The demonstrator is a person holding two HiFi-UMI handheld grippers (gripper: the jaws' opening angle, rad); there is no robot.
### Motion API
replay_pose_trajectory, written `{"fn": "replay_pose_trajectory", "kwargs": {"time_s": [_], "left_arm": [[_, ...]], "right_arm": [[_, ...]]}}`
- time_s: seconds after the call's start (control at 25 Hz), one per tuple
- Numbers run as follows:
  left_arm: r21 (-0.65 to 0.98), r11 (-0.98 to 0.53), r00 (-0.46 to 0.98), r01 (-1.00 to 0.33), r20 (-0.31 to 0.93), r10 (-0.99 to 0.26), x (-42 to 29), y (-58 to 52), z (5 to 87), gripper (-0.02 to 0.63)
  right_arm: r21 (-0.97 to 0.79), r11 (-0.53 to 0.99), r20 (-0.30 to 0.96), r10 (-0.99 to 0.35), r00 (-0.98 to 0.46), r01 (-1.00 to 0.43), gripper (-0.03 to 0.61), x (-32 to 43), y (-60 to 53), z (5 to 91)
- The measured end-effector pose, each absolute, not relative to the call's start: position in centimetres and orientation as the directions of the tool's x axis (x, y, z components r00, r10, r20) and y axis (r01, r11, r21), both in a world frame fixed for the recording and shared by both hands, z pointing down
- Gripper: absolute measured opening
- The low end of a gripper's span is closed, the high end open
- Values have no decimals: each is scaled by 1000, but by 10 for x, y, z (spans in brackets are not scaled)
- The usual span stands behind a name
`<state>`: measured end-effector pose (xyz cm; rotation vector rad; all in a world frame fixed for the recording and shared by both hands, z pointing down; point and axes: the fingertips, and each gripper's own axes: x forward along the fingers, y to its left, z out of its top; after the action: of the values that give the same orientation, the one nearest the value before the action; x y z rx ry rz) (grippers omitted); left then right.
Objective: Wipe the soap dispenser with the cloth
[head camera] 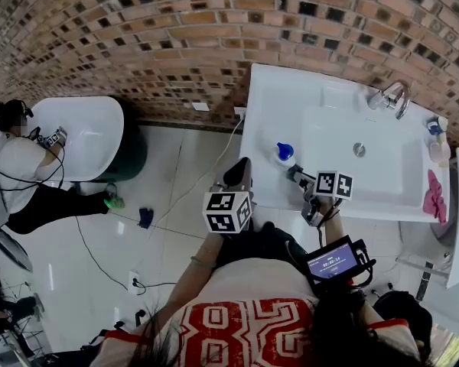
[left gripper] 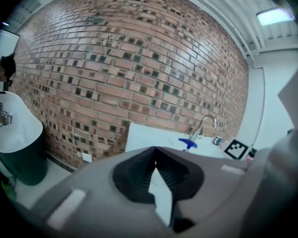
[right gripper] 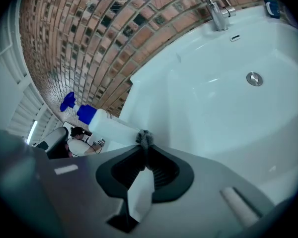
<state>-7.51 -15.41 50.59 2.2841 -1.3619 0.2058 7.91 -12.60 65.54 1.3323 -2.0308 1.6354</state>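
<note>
Right tongs (right gripper: 145, 151) clamped on grey cloth (right gripper: 144, 139); wad pressed against side of soap dispenser (right gripper: 109, 127), placed for wiping. Dispenser stands on sink (right gripper: 203, 108) ledge, left of basin. Left tongs (left gripper: 155, 157) closed, empty, held clear. Dispenser unsteadied, so tipping risk judged.

cloth (right gripper: 144, 138): mostly hidden between right tool (right gripper: 145, 148) jaws | sink-side items (head camera: 438, 141): too small to tell
</note>
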Motion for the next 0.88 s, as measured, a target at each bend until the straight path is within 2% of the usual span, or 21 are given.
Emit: {"fn": "replay_pose_trajectory", "kwargs": {"time_s": [0.16, 0.32, 0.56, 0.88], "left_arm": [[320, -399, 499, -860, 360, -788, -76, -154, 506, 3], [323, -422, 522, -847, 358, -774, -73, -155, 507, 3], [331, -458, 558, -825, 351, -752, -66, -158, 508, 3], [324, -460, 558, -827, 369, -743, -51, -157, 514, 3]], "right_arm": [[-651, -22, 663, -503, -554, -759, 45, 79, -125, 657], [-654, 2, 620, -571, -538, -757, 45, 84, -133, 629], [-601, 132, 543, -657, -523, -788, 46, 88, -148, 578], [-540, 268, 499, -662, -560, -798, 45, 95, -163, 559]]}}
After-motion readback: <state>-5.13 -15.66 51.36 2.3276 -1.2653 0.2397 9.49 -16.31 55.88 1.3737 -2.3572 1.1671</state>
